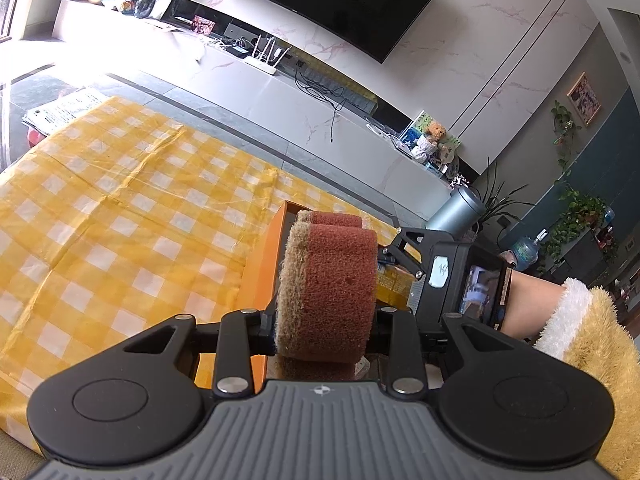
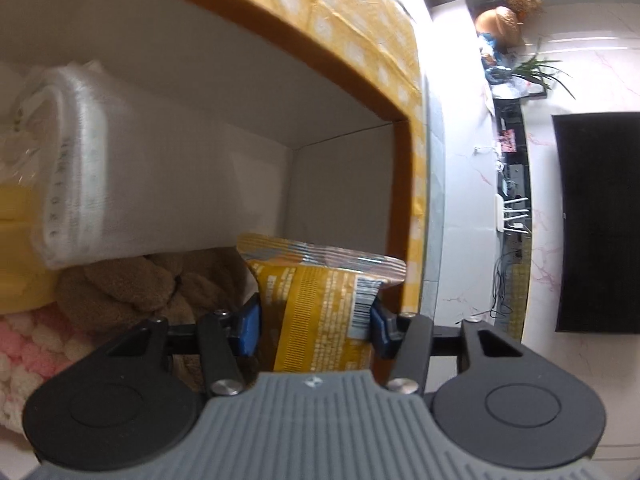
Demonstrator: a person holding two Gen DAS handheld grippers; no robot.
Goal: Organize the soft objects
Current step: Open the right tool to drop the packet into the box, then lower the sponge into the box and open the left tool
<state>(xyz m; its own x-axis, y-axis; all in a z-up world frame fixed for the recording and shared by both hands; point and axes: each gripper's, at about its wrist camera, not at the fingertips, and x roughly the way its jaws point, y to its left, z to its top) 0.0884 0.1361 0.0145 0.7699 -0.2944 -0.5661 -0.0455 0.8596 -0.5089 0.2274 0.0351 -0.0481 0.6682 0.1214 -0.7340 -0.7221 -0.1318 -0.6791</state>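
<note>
Rust-brown scouring sponge (image 1: 328, 292), tan-fibred along one edge, sits clamped between the fingers of my left gripper (image 1: 326, 322); jaws part-closed, pressing both its sides. A second sponge (image 1: 332, 220) of the same make stands directly behind it. Both hang above the near rim of the orange box (image 1: 260, 280), which rests on the yellow checked cloth (image 1: 120, 200).

My right gripper (image 2: 314, 326) is lowered into that box. Its blue pads (image 2: 250, 326) grasp one yellow snack packet (image 2: 320, 312), jaws roughly half-closed on it, the packet upright against the box's corner wall (image 2: 336, 184).

Contents of the box, counted: one white rolled cloth (image 2: 120, 176) against the far wall; one brown plush item (image 2: 132, 288) below it, left of the packet; one pink-and-white fluffy item (image 2: 28, 344) at the left edge; one yellow item (image 2: 16, 240) beside the roll, kind not determinable.

A fuzzy yellow sleeve (image 1: 592, 340) shows right of the box, behind my right gripper.
</note>
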